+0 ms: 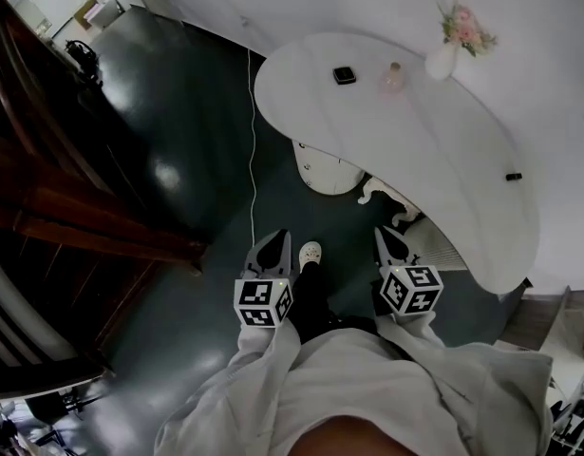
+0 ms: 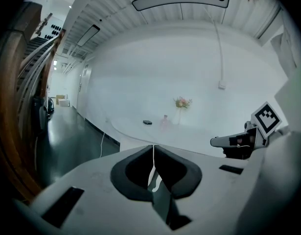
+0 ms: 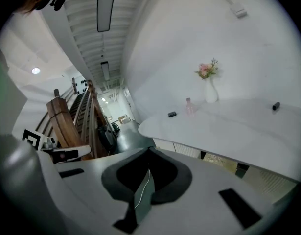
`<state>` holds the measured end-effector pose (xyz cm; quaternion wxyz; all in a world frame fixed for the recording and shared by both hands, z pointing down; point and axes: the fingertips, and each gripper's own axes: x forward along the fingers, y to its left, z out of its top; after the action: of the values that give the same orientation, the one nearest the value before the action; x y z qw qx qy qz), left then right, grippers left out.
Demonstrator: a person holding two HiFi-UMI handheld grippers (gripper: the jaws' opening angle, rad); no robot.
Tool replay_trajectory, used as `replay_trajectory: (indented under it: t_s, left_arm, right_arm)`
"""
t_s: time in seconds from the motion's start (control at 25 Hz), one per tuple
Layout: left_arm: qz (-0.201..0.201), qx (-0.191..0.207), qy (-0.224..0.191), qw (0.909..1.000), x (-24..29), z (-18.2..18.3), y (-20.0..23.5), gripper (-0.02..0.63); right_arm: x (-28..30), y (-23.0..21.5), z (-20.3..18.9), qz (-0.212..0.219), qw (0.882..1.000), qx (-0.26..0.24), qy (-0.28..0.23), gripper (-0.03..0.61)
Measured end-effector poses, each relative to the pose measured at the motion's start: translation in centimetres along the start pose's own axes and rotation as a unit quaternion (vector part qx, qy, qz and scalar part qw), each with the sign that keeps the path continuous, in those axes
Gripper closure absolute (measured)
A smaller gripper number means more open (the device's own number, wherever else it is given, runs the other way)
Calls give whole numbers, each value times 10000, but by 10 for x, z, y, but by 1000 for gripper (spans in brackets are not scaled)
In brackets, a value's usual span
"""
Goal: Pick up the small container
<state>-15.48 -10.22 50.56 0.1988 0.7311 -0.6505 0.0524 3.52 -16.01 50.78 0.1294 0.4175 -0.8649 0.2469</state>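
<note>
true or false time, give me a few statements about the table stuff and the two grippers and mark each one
1. The left gripper and the right gripper both have their fingers together with nothing between them. True.
2. The small pink translucent container stands between the small black square object and the white vase of pink flowers. True.
3. The vase lies tipped over on the floor. False: it stands upright on the white curved table.
4. The right gripper is touching the pink container. False: both grippers are held low by the person's body, well short of the table.
</note>
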Motion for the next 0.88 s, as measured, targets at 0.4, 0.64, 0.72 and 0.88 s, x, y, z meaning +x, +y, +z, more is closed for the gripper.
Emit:
replay_trajectory:
  t_s: [0.4, 0.64, 0.72, 0.88]
  left_arm:
    - [-363, 78, -41, 9993, 74, 47, 41, 597]
    - [-439, 138, -25, 9989, 106, 62, 63, 597]
    - [-439, 172, -26, 9989, 115, 68, 72, 597]
    - [-504, 269, -43, 9984, 134, 81, 86, 597]
  right_arm:
    - [63, -5, 48, -302, 9994, 88, -158, 529]
    - [99, -10, 66, -372, 9990, 140, -218, 529]
    - [110, -9, 72, -373, 9989, 159, -254, 529]
    - [131, -11, 84, -416, 9983, 223, -352, 529]
